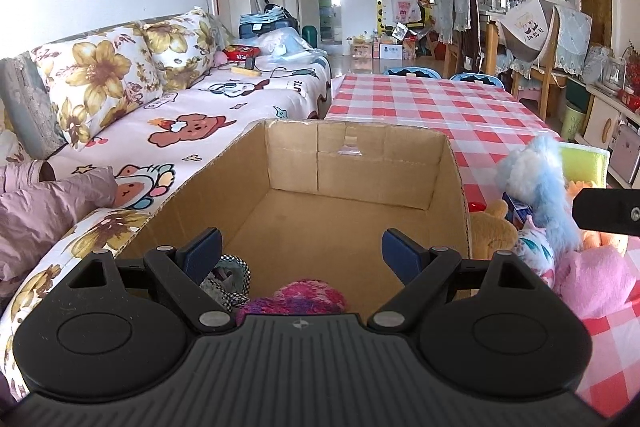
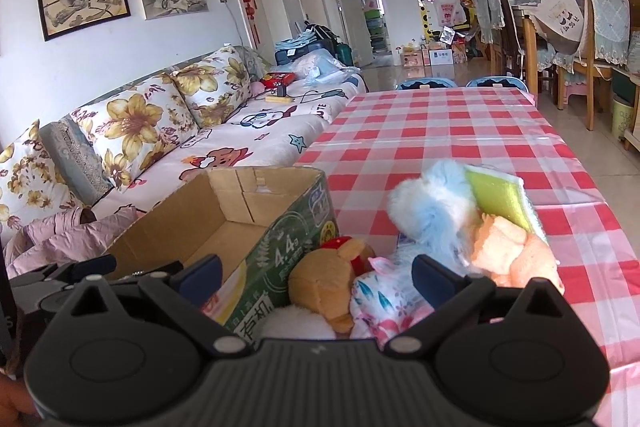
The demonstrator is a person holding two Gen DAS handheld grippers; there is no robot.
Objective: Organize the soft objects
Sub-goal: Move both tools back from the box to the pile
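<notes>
Two grippers, both jaws spread wide, grasping nothing. Left gripper (image 1: pixel 302 247) hovers over open brown cardboard box (image 1: pixel 352 163) holding a pink knitted item (image 1: pixel 296 297). Right gripper (image 2: pixel 316 273) hovers over plush pile: brown bear (image 2: pixel 332 279), fluffy blue-white toy (image 2: pixel 432 211), on red-checked tablecloth (image 2: pixel 440 131).

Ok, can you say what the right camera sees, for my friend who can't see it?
Open tongs hover over a pile of soft toys on a red checked table. A brown teddy leans by an open cardboard box, with a flowery sofa behind.
</notes>
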